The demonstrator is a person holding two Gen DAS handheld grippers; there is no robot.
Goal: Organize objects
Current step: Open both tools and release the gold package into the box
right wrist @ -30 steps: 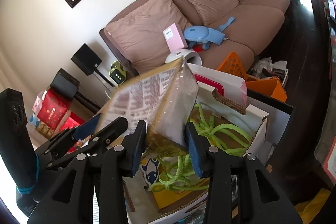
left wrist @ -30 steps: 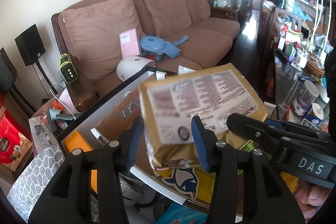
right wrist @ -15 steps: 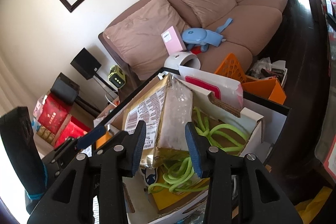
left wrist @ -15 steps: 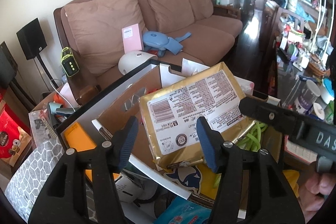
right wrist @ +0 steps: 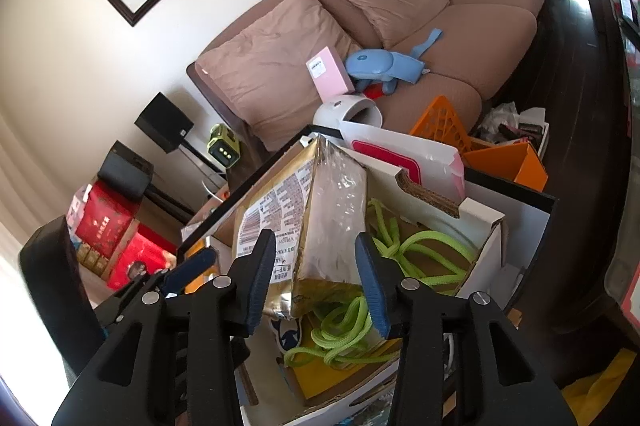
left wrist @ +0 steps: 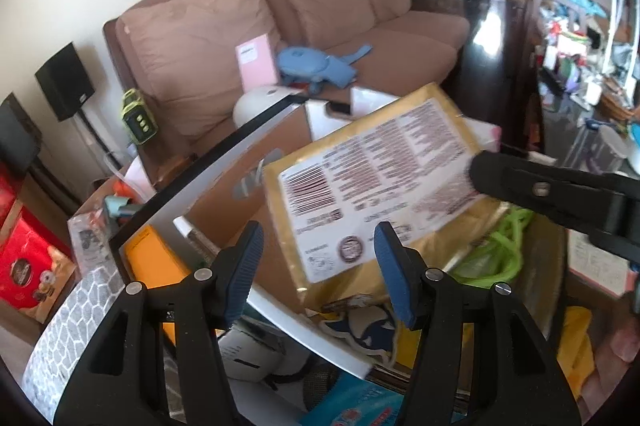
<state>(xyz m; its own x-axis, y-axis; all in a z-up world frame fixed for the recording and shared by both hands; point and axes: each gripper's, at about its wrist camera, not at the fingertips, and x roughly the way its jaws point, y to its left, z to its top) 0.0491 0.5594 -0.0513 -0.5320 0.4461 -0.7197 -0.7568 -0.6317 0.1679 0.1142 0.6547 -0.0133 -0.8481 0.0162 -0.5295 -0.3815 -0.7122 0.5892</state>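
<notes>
A gold foil package [left wrist: 380, 178] with a white printed label leans tilted in an open cardboard box [left wrist: 248, 162], over a green rope [left wrist: 496, 250]. My left gripper [left wrist: 318, 246] is open in front of the package's lower corner, and its pads do not touch it. In the right wrist view the package [right wrist: 336, 218] fills the gap of my right gripper [right wrist: 314, 254]. Both pads lie against its sides while the jaws are opening. The rope [right wrist: 420, 246] coils beside it in the box [right wrist: 484, 226]. One right finger [left wrist: 520, 182] overlaps the package's right edge.
A brown sofa [left wrist: 360, 26] behind the box holds a pink booklet [left wrist: 256, 66] and a blue toy [left wrist: 312, 66]. Orange crates [right wrist: 440, 122] stand to the right, red gift boxes [right wrist: 120, 238] to the left. A person's hand [left wrist: 624, 346] shows at the lower right.
The package came down from between the left pads into the box and now leans there. The left jaws let go and widened. The right gripper followed the package down.
</notes>
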